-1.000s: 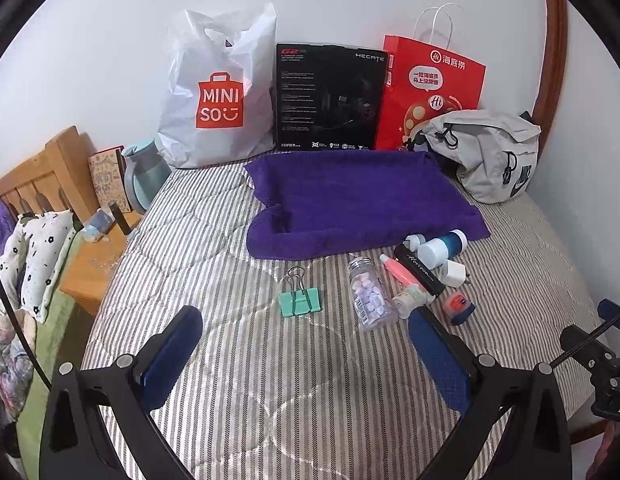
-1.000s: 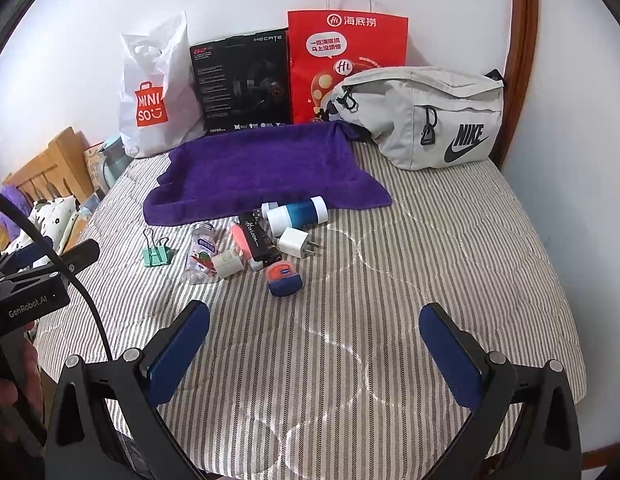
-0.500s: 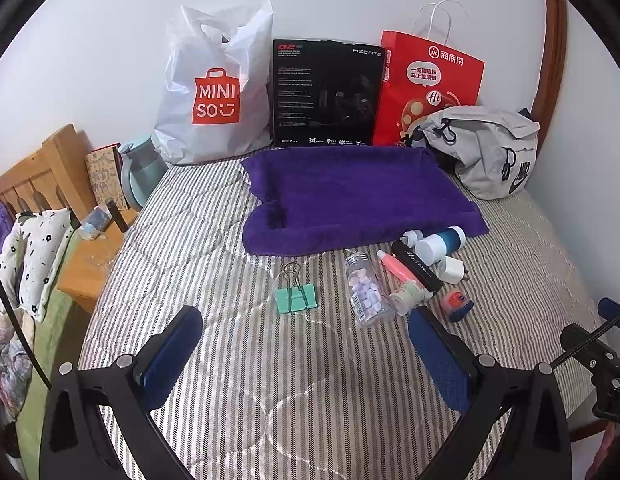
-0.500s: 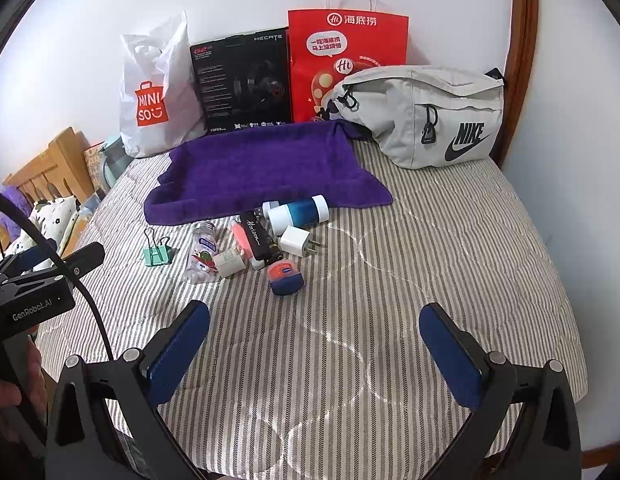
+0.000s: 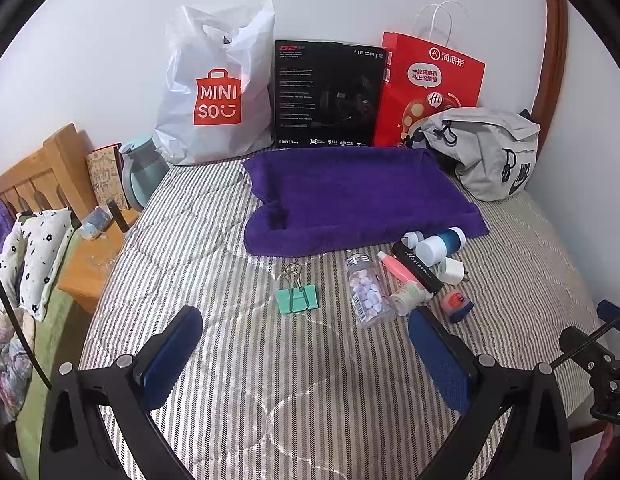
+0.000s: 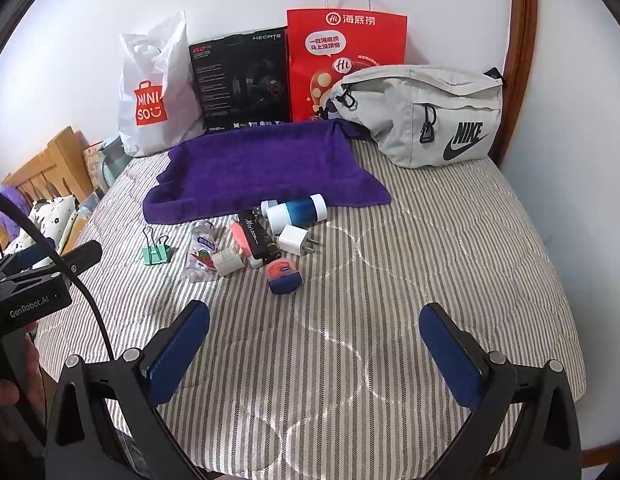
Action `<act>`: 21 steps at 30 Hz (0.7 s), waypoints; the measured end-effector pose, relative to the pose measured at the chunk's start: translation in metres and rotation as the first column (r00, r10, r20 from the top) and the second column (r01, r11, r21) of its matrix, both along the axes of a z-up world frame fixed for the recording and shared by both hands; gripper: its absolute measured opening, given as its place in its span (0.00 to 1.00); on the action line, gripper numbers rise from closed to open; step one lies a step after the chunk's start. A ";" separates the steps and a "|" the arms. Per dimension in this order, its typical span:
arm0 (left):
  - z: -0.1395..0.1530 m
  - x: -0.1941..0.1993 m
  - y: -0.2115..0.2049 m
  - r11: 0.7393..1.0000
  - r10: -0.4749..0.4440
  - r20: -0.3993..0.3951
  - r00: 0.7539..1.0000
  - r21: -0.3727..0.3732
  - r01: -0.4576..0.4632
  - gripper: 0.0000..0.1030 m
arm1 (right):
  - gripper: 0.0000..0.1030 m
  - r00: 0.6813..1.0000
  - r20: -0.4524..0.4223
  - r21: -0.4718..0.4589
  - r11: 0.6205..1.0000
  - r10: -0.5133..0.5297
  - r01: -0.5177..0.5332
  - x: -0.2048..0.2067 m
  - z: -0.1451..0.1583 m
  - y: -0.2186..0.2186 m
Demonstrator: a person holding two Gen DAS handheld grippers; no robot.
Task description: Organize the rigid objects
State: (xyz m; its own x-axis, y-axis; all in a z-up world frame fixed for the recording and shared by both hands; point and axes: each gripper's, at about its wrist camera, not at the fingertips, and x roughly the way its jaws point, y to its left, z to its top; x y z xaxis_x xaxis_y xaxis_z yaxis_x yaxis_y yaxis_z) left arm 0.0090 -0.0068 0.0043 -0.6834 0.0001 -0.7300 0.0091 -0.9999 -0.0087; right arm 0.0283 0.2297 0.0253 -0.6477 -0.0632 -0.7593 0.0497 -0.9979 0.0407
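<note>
Striped bed [image 5: 269, 360] with purple towel [image 5: 358, 196], green binder clip [image 5: 297, 298], small containers [image 6: 245, 240]

bare striped mattress [image 6: 390, 288] lies open in front of both spread grippers, widest on the right side up to the grey nike bag [image 6: 426, 116]. the small clutter, green binder clip [image 5: 297, 295], pill bottle [image 5: 366, 292], black tube [image 6: 257, 236], white charger [image 6: 293, 240], blue tin [image 6: 283, 276], sits tightly packed along the purple towel [image 5: 350, 196] edge, the clip standing apart with room around it
</note>
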 end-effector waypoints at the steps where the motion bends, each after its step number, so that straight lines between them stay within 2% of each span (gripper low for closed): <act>1: 0.000 0.000 0.000 1.000 -0.001 0.002 1.000 -0.001 0.001 1.00 | 1.00 1.000 0.001 -0.001 1.000 0.000 0.000 0.000 0.000 0.000; 21: -0.003 -0.002 0.001 1.000 0.012 0.009 1.000 0.001 -0.013 1.00 | 1.00 1.000 0.016 -0.001 1.000 0.002 -0.002 -0.003 -0.005 0.001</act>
State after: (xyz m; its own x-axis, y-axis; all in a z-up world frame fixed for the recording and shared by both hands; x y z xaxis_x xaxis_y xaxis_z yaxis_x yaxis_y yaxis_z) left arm 0.0067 -0.0058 0.0008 -0.6767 -0.0078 -0.7363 0.0217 -0.9997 -0.0093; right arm 0.0255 0.2304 0.0207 -0.6355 -0.0655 -0.7693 0.0508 -0.9978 0.0430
